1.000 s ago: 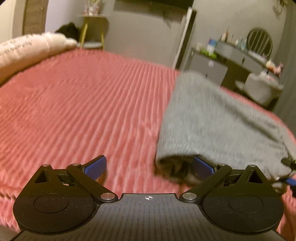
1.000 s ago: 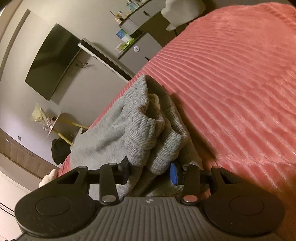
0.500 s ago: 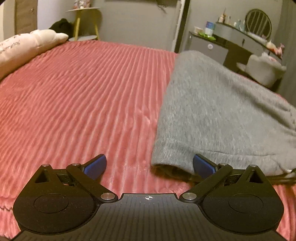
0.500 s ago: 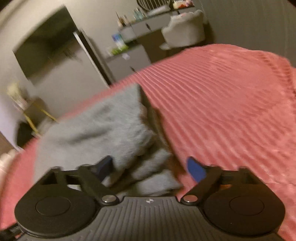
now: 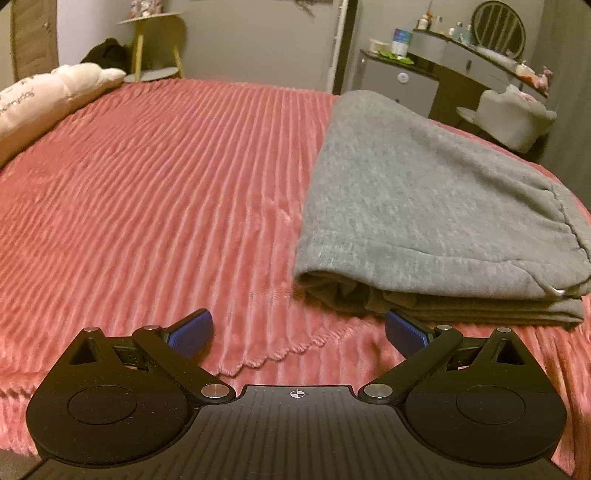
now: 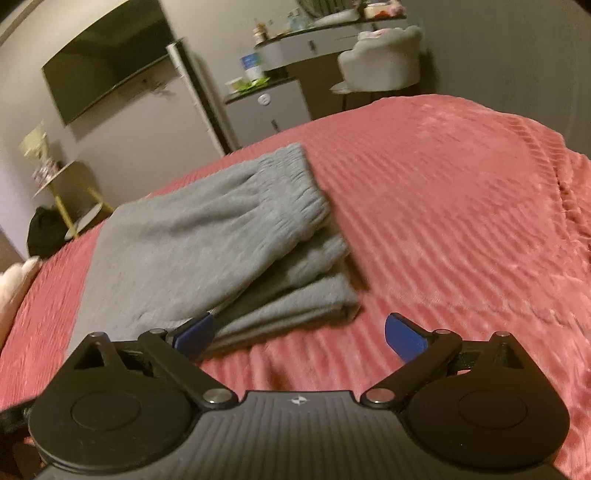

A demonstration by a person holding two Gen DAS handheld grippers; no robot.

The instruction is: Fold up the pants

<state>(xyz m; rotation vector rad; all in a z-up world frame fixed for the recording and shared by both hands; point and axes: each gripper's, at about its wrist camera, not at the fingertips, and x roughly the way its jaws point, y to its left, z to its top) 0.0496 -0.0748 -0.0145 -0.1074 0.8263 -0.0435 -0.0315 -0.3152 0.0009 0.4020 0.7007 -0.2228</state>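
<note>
- On the pink bedspread (image 5: 166, 177), folded grey pants (image 5: 424, 206) lie just beyond the left gripper (image 5: 298, 328), its jaws spread, empty.
- Right gripper (image 6: 299, 332), jaws just opened wide, holds nothing; pants (image 6: 207, 236) ahead-left.

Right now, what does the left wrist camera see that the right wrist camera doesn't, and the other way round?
Only the left view shows the cream pillow and the round mirror. Only the right view shows the dark wall television and the pants' gathered elastic waistband. Both show the folded grey knit pants on the ribbed pink bedspread, with each camera's own open, empty tongs: left tongs, right tongs.
</note>
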